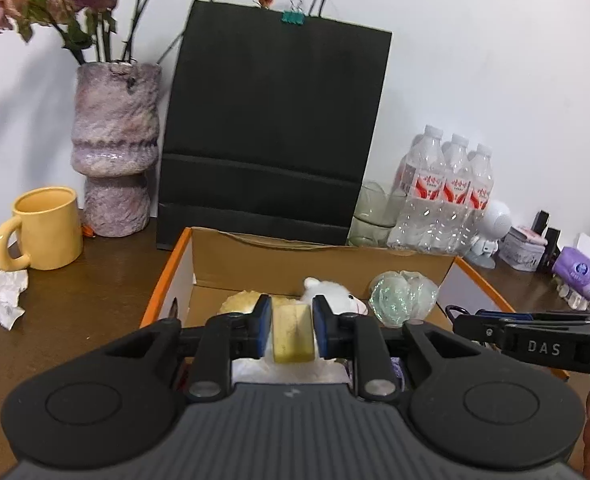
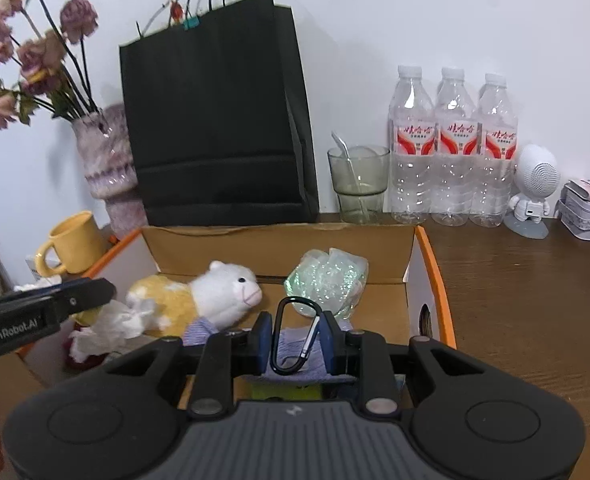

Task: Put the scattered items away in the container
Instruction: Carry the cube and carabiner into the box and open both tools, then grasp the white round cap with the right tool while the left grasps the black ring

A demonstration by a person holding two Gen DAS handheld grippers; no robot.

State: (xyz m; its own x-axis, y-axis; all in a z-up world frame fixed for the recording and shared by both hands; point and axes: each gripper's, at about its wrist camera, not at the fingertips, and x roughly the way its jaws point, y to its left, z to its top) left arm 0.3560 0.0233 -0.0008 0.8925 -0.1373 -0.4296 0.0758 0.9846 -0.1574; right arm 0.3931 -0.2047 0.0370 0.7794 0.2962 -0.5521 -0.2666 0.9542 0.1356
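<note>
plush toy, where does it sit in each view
Left wrist: the plush toy is inside the box, just above the left gripper, mostly hidden behind its fingers.
Right wrist: the plush toy lies left of centre in the box, in full view, up and left of the right gripper.
Shared landmark: the black bag behind the box.

Tall black paper bag point(image 2: 215, 120) against the white wall — landmark. Left of it: mottled purple ceramic vase point(image 1: 115, 148) with dried roses point(image 2: 27, 56), yellow mug point(image 1: 43, 228), crumpled white paper point(image 1: 3, 292). Right of it: greenish glass tumbler point(image 2: 359, 184), three clear plastic water bottles point(image 2: 455, 144), white robot figurine point(image 2: 533, 192) — all on brown wooden table point(image 2: 535, 300).
</note>
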